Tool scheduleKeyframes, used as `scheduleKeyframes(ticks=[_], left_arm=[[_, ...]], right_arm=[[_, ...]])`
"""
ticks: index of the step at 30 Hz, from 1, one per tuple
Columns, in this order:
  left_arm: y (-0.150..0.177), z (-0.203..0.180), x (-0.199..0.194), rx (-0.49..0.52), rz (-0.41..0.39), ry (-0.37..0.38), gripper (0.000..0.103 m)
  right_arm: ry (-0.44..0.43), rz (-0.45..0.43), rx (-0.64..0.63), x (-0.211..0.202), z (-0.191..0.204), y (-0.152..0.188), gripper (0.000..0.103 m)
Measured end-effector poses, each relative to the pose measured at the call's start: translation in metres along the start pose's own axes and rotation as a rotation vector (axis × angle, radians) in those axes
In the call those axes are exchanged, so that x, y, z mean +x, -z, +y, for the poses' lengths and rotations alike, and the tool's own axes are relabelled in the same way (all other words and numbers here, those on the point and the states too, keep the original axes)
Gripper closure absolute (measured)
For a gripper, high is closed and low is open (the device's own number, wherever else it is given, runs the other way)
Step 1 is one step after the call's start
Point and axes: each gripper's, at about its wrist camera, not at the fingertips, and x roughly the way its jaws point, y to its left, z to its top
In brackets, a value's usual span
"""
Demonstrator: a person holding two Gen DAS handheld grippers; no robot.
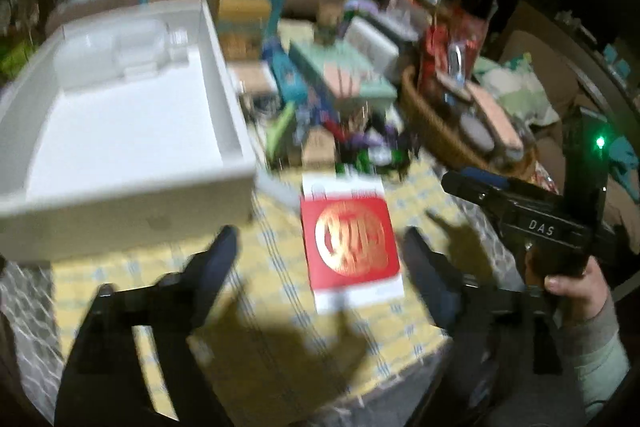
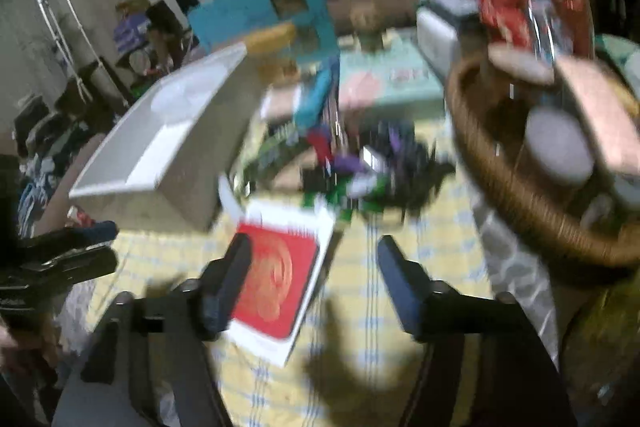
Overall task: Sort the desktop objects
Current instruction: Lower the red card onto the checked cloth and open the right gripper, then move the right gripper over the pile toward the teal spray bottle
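Left wrist view, blurred: left gripper [image 1: 320, 247] above a yellow checked tablecloth [image 1: 260, 307], fingers wide apart, nothing between the pads. A flat red-and-white card with a gold emblem [image 1: 350, 243] lies on the cloth under the gap, nearer the right-hand finger [image 1: 428, 267]. White open box [image 1: 224, 91] to the left, its near corner just beside the card's far end. Behind the card a heap of small mixed objects [image 1: 360, 143], too smeared to name. Wicker basket [image 1: 436, 131] farther right, filled. Right gripper [image 1: 480, 187] at the right edge, a hand [image 1: 576, 287] on its grip. Right wrist view, also blurred: right gripper [image 2: 312, 279] with fingers apart, empty. Card [image 2: 280, 279] flat on the cloth [image 2: 400, 267], partly behind the left-hand finger [image 2: 228, 279]. White box [image 2: 180, 155] left, basket [image 2: 520, 195] right, heap [image 2: 360, 167] between them. Left gripper [image 2: 80, 251] at the left edge.
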Motion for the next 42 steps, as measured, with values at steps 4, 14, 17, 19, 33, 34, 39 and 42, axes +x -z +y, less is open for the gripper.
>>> scheduleKeyframes(ticks=[4, 14, 17, 19, 33, 34, 39, 42], left_arm=[[-0.04, -0.002, -0.008, 0.043, -0.092, -0.052, 0.0], [-0.134, 0.037, 0.04, -0.033, -0.11, -0.088, 0.0], [-0.154, 0.06, 0.053, -0.062, -0.114, -0.104, 0.0], [-0.164, 0.071, 0.064, -0.062, -0.108, -0.117, 0.0], [-0.187, 0.11, 0.113, -0.092, -0.062, -0.082, 0.0], [-0.186, 0.112, 0.115, -0.094, -0.06, -0.078, 0.0], [-0.184, 0.108, 0.123, -0.091, -0.05, -0.063, 0.0], [-0.184, 0.101, 0.126, -0.073, -0.041, -0.057, 0.0]], right_arm=[[0.039, -0.05, -0.046, 0.004, 0.001, -0.052, 0.018], [0.108, -0.119, -0.037, 0.052, -0.021, -0.18, 0.007], [0.134, -0.127, -0.043, 0.075, -0.031, -0.215, 0.006], [0.158, -0.123, -0.05, 0.095, -0.036, -0.241, 0.007], [0.256, -0.022, -0.096, 0.214, -0.052, -0.287, 0.007], [0.262, -0.015, -0.105, 0.219, -0.053, -0.288, 0.007], [0.284, -0.006, -0.118, 0.236, -0.055, -0.29, 0.007], [0.301, 0.02, -0.111, 0.247, -0.057, -0.289, 0.007]])
